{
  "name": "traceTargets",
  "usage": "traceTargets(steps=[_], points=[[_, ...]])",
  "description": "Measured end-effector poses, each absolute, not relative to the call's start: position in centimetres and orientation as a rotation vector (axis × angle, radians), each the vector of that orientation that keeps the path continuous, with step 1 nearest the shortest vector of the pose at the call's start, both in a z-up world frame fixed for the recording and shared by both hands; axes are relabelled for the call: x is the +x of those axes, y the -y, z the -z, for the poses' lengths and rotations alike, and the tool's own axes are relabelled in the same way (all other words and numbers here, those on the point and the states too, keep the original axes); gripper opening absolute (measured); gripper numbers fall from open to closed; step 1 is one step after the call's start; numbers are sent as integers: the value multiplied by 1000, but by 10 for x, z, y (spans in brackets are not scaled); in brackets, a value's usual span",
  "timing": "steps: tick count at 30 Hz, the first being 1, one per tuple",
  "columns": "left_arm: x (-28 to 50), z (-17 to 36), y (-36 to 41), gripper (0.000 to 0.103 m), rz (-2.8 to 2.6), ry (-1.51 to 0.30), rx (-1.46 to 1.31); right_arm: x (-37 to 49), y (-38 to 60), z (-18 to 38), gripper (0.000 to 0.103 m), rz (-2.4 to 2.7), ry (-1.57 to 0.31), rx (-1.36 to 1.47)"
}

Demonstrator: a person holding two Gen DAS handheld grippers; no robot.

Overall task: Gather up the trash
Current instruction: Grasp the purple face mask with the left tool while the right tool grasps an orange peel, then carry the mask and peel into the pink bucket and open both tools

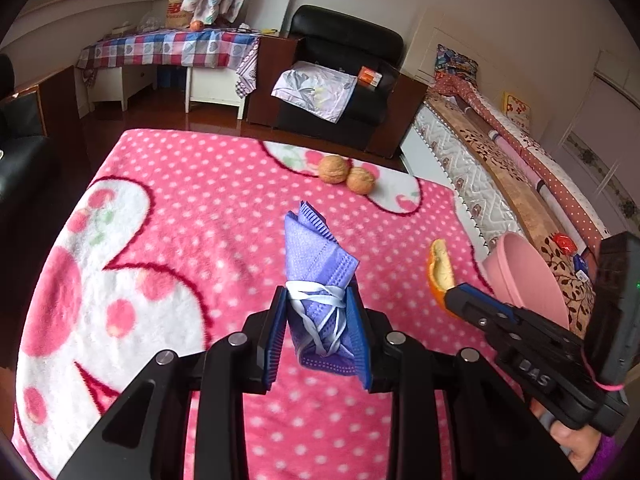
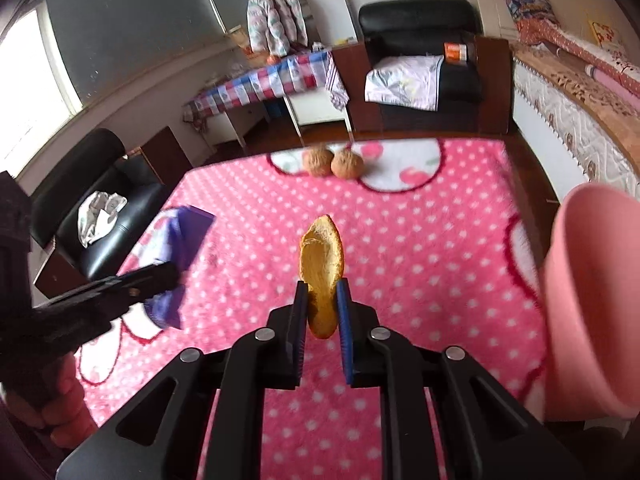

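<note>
My left gripper (image 1: 318, 300) is shut on a folded purple face mask (image 1: 316, 264) tied with its white straps, held above the pink polka-dot blanket (image 1: 192, 208). My right gripper (image 2: 322, 292) is shut on a piece of orange peel (image 2: 322, 264), held above the blanket (image 2: 420, 240). The peel (image 1: 440, 272) and right gripper (image 1: 460, 294) show at the right of the left wrist view. The mask (image 2: 180, 240) and left gripper (image 2: 160, 276) show at the left of the right wrist view. A pink bin (image 2: 592, 300) stands at the right, also in the left wrist view (image 1: 528, 272).
Two walnuts (image 1: 346, 174) lie at the blanket's far edge, also in the right wrist view (image 2: 332, 162). Beyond are a black armchair (image 1: 340, 80), a table with a checked cloth (image 1: 168, 48) and a bed (image 1: 500, 168) at the right.
</note>
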State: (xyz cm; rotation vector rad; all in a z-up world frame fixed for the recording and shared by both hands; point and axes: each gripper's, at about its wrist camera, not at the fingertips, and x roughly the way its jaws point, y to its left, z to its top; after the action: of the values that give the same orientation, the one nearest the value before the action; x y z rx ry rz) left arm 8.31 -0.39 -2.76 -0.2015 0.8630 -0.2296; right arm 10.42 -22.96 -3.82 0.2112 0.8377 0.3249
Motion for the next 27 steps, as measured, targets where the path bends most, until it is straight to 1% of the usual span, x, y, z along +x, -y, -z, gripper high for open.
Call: traceTargets(steps=[8,13,27], points=[[89,-1,55,28,298,-827,-173,79,277,7,15,-222,-763,222],[89,-11,94,28,350,-824,-155,61,318,-4,15,-128,-730,246],[83,-17,203,29,496,-813,-12,42,399,9,15,42,-699,342]])
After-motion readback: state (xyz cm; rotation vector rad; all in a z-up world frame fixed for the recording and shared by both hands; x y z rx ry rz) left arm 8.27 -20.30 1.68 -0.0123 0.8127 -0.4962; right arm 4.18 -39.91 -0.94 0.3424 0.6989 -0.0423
